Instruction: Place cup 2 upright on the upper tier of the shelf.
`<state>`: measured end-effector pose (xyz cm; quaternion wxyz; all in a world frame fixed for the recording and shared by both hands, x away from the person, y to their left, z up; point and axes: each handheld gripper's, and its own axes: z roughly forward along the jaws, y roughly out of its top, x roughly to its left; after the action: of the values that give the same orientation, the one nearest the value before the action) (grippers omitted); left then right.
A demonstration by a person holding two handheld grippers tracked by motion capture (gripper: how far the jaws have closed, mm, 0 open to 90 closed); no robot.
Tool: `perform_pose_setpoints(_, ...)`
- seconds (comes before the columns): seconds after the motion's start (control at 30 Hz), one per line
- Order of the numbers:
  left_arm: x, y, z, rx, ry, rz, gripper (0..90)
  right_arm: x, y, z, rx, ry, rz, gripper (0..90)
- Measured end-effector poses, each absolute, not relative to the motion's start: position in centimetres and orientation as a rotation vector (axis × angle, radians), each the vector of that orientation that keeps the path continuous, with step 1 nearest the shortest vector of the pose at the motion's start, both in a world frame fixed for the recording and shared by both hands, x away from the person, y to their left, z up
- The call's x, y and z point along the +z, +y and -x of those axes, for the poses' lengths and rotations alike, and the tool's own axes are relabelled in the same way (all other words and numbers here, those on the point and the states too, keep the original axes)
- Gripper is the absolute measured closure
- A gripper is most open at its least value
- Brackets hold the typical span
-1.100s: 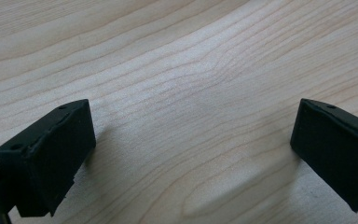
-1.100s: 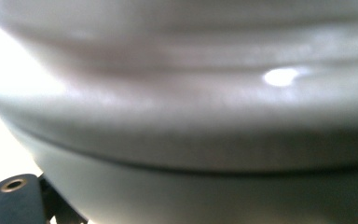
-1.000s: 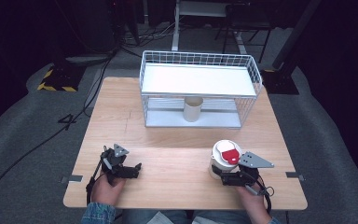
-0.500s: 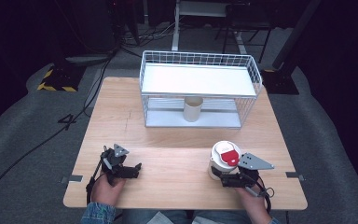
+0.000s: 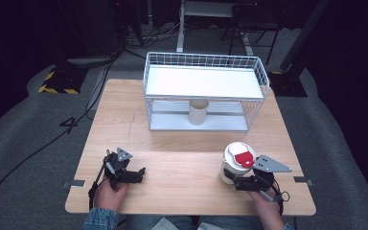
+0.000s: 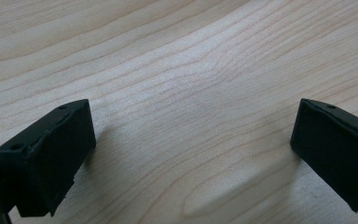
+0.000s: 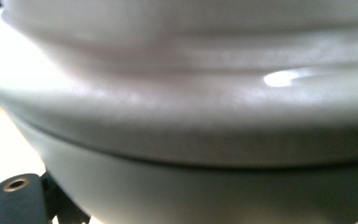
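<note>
The white tub (image 5: 236, 163) with a red patch on its lid is parked on the desk (image 5: 182, 143) near the front right corner, and the right gripper (image 5: 237, 183) is pushed up against its lower side. In the right gripper view the tub (image 7: 182, 116) is jammed so close to the lens that it's just a blurry pale curve, with the lid seam barely made out. Only a scrap of one black jaw is seen at the bottom left there, so how the jaws sit on the tub can't be told: narrowed a lot, sure, but pressing or not stays hidden. From above, the jaws are tucked under the grey plate and the tub's edge.

The left gripper (image 5: 139, 173) is rested on the desk front left, well apart from the tub. In its own view (image 6: 191, 154) the jaws are spread wide with nothing but bare wood between them, both cut off by the frame.

Further back, a wire rack (image 5: 206, 91) is stood on the desk, and a small beige cup (image 5: 198, 111) is tucked under its white shelf, top partly hidden by the shelf.
</note>
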<state>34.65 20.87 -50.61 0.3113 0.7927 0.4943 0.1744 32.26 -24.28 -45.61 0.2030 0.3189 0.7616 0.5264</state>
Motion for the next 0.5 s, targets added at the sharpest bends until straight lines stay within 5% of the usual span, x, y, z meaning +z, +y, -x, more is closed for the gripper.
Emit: perform_pose_setpoints(0.5, -50.6, 20.9, -34.6, 0.459, 1.305, -2.093, 0.4, -42.6, -24.6, -32.9, 1.473, 2.127, -0.887, 13.0)
